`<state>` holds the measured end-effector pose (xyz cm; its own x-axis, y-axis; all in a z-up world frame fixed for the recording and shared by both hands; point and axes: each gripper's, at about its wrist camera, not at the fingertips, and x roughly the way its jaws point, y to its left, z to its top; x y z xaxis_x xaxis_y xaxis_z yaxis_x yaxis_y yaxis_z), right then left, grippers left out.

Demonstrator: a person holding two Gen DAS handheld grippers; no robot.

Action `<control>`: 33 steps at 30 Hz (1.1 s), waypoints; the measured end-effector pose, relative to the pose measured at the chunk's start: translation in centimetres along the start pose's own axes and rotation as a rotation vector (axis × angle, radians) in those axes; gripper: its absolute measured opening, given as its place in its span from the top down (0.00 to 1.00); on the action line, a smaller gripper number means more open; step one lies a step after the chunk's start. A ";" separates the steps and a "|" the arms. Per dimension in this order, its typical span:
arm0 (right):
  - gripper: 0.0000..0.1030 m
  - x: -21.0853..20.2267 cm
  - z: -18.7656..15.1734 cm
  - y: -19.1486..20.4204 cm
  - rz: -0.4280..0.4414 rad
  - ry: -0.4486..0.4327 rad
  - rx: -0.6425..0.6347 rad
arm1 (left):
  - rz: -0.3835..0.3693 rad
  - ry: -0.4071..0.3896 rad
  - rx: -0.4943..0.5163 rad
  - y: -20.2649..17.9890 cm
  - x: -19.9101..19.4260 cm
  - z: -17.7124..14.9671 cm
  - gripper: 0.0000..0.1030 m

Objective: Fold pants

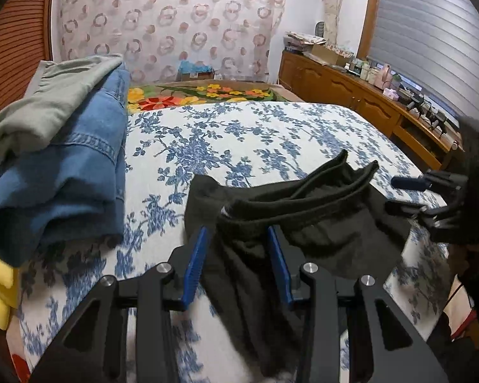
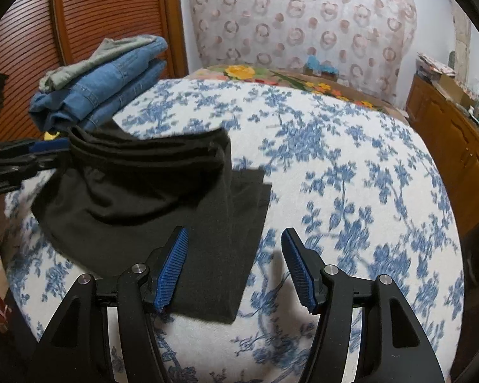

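Note:
Black pants lie on the blue-flowered bedspread, folded, with the waistband lifted. In the left wrist view my left gripper has its blue pads either side of the waistband edge, with cloth bunched between them and a gap still showing. It also shows at the left of the right wrist view, at the waistband corner. My right gripper is open and empty, hovering over the leg end of the pants. It shows at the right edge of the left wrist view.
A stack of folded jeans with a grey-green garment on top sits at the bed's left side. A wooden sideboard with clutter runs along the right wall. A flowered blanket lies at the far end of the bed.

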<state>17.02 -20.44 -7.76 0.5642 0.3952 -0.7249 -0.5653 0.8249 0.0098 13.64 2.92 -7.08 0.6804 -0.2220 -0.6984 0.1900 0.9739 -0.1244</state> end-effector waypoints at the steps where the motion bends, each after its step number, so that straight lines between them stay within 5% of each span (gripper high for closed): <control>1: 0.40 -0.1 0.3 -0.1 0.004 -0.002 -0.009 | 0.002 0.004 -0.001 0.1 0.3 0.2 0.62; 10: 0.52 2.8 4.1 -0.9 0.097 0.031 -0.077 | 0.002 0.034 -0.019 1.3 2.1 1.3 0.62; 16: 0.86 4.8 5.2 -1.4 0.204 0.046 -0.068 | -0.008 0.036 -0.038 2.0 2.5 1.2 0.62; 19: 0.94 5.1 5.6 -1.4 0.210 0.032 -0.075 | -0.013 0.040 -0.044 2.1 2.7 1.1 0.62; 33: 0.95 5.4 5.5 -2.2 0.158 0.040 -0.043 | -0.020 0.051 -0.061 2.6 2.9 0.9 0.59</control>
<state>24.60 -17.92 -7.94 0.4428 0.5014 -0.7434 -0.6703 0.7357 0.0969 16.76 4.73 -8.75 0.6396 -0.2397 -0.7304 0.1584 0.9708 -0.1799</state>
